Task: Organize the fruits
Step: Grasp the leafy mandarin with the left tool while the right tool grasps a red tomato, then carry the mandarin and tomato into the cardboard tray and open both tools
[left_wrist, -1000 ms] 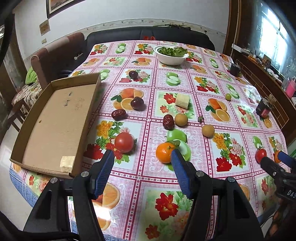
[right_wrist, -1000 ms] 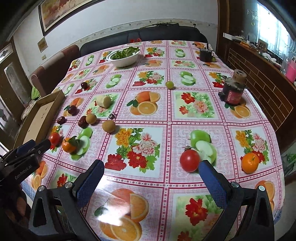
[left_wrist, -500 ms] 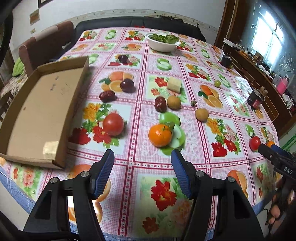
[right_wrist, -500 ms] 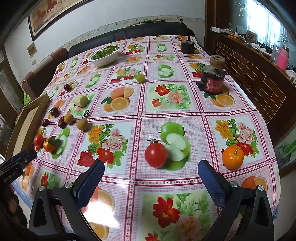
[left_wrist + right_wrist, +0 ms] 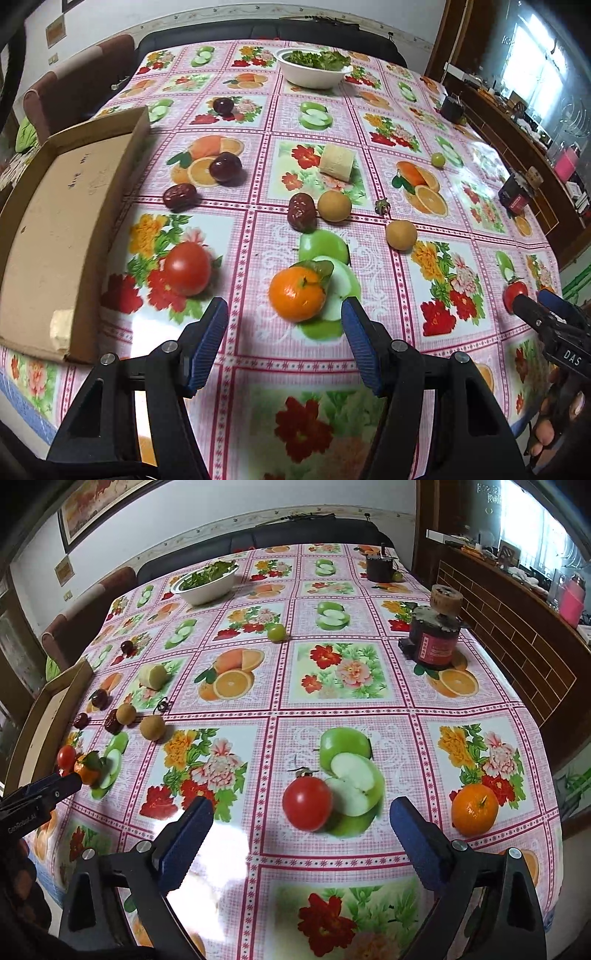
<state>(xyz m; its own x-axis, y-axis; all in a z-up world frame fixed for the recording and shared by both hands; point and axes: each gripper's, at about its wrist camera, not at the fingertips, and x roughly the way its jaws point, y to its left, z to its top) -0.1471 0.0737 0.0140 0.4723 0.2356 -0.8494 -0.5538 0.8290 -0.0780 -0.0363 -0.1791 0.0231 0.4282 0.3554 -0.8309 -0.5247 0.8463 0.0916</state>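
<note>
Evidently lined up to grab, left gripper (image 5: 284, 325) gapes toward the tangerine (image 5: 297, 293); right gripper (image 5: 301, 830) gapes toward the tomato (image 5: 307, 804).

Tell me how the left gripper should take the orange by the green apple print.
Probably grip the orange across its widest middle, coming from the near edge with the open left gripper. It is round, stands apart from the tomato, and lies just ahead between the fingers.
</note>
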